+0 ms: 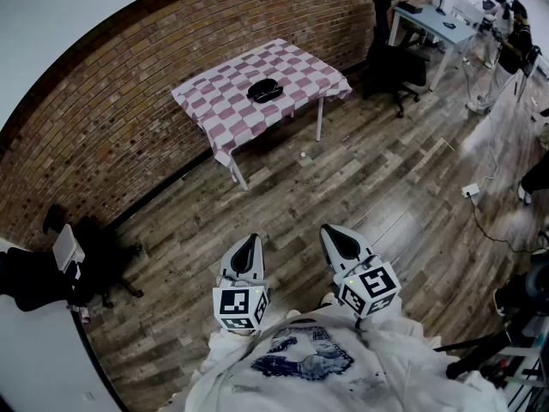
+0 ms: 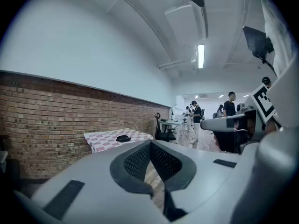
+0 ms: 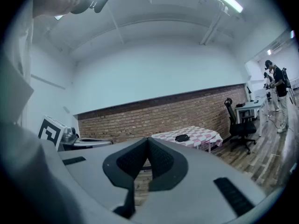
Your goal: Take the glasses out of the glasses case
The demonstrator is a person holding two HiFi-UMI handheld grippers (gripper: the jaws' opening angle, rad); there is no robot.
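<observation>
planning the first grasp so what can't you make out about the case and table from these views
- glasses case: too small and far off in all three views to tell open from closed, or whether glasses are inside.
- table: its legs on the wall side are hidden under the checked cloth in the head view.
- Table's lower part in the left gripper view: hidden behind the left gripper itself.
</observation>
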